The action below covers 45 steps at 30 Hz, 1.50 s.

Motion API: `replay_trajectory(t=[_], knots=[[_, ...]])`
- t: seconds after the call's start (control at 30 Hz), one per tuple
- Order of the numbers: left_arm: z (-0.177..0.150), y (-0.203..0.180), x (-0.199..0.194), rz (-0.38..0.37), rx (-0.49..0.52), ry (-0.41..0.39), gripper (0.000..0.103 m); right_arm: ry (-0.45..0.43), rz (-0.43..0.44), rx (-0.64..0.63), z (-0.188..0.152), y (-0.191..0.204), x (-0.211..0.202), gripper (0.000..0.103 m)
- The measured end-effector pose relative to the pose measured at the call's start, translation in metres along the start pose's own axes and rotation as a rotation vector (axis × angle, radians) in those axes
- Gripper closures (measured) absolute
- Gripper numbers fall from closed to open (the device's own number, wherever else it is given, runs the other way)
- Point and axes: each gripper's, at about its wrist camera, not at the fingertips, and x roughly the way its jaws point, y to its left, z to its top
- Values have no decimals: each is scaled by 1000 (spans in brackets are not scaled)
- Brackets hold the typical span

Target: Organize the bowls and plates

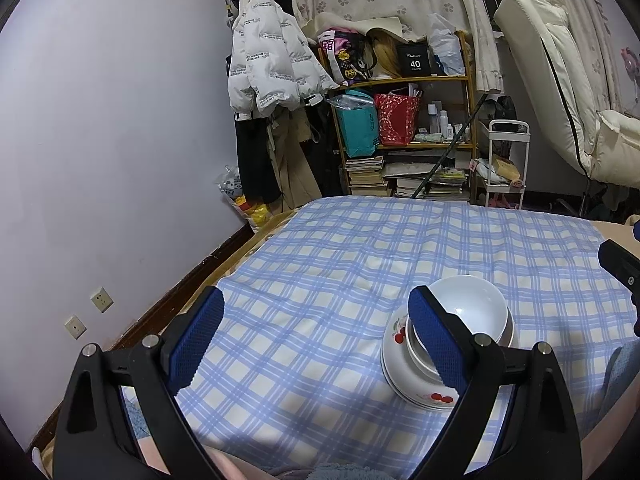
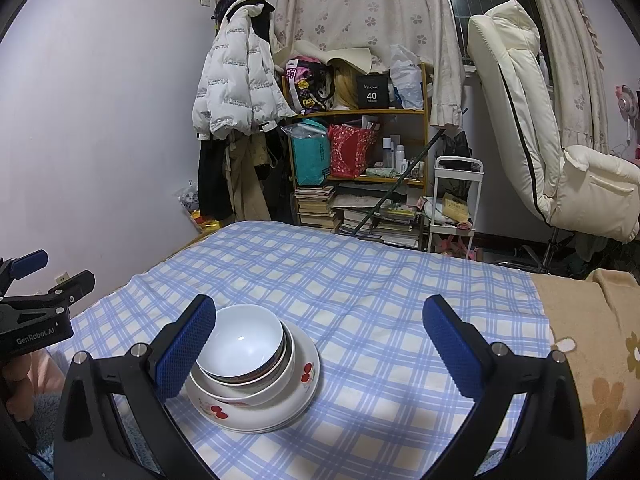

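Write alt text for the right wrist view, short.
A stack of dishes, a white bowl nested in other bowls on cherry-print plates, sits on a blue checked cloth, just inside the left finger of the open, empty right claw. The left claw shows at the left edge, also open; a cluttered shelf and white chair stand behind.

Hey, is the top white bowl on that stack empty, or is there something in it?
Empty. The top bowl sits upright on the stack, and the right wrist view shows only its bare white inside with a small glint of light.
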Motion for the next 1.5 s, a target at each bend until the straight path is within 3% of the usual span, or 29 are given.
replay_trajectory(t=[1.5], knots=[[-2, 7, 5, -1, 28, 5, 10, 1, -1, -3, 2, -1, -1, 0]])
